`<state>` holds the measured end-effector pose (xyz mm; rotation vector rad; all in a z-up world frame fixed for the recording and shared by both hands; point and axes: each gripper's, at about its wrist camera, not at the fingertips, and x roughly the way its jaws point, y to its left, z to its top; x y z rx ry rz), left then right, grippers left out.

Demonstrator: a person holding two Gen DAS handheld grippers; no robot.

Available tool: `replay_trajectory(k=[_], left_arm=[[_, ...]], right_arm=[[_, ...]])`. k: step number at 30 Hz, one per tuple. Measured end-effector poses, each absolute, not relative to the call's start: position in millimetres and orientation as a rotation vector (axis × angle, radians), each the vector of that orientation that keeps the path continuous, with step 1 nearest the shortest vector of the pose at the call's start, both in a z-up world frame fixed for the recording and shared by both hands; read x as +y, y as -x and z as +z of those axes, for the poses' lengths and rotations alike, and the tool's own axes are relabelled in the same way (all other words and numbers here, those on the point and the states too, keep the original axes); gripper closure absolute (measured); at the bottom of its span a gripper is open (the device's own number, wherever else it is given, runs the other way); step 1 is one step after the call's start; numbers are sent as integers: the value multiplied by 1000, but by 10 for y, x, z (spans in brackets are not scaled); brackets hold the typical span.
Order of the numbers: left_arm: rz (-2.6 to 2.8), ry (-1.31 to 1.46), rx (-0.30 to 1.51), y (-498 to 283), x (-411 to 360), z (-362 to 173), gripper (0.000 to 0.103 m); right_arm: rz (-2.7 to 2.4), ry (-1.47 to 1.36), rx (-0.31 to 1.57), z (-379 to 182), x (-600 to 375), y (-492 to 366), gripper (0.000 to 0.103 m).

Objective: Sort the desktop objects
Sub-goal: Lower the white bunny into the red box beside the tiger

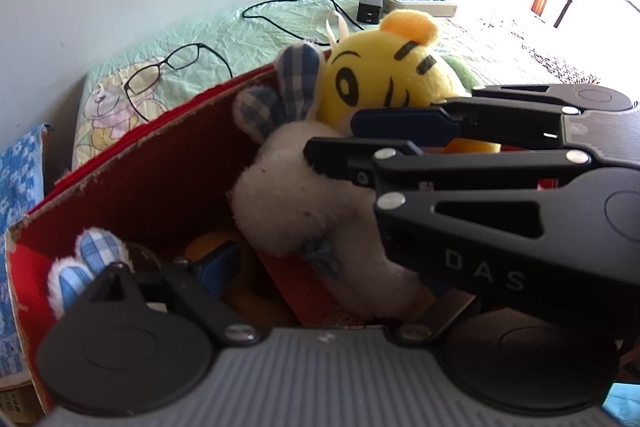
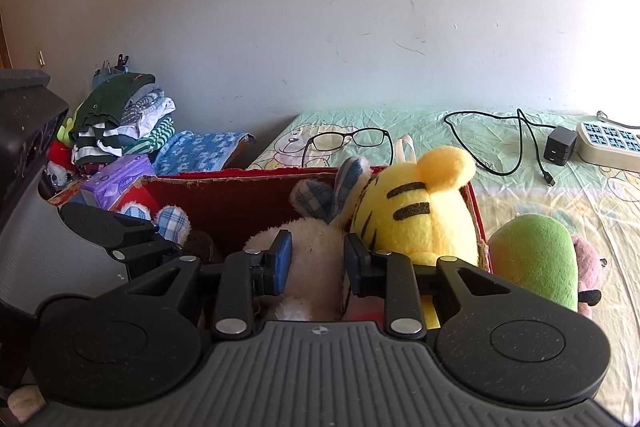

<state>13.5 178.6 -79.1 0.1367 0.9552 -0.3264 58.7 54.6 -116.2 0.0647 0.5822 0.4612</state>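
The right hand-held gripper (image 2: 316, 263) is clamped on the white plush rabbit (image 2: 312, 267), which sits inside the red cardboard box (image 2: 248, 203) against the yellow tiger plush (image 2: 420, 219). The left hand-held gripper (image 1: 176, 275) hangs over the same box, its fingers wide apart and holding nothing. Beyond the box, glasses (image 2: 348, 139) lie on the bed sheet (image 2: 500, 187), and a green plush (image 2: 536, 259) rests just beside the box.

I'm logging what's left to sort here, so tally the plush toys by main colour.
White with blue plaid ears: 2, the rabbit held by the right gripper, and another at the left end of the red box
Yellow: 1, the tiger
Green: 1, the toy outside the box
Total: 4
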Motion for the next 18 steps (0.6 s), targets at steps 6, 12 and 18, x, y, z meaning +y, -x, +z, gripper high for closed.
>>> replay_trajectory(k=[6,12,18], left_arm=[[-320,-146,943,-128,1773,-789,8],[-310,-144,927,-112,1772,-785,8],[-298,-137,916,-96,1780,-773,8]], right_arm=[[463,-68,576,-1176,540,-579,74],[466,-56,579,-1155,560,-573,72],[461,-42,574,-1080,576,-533,67]])
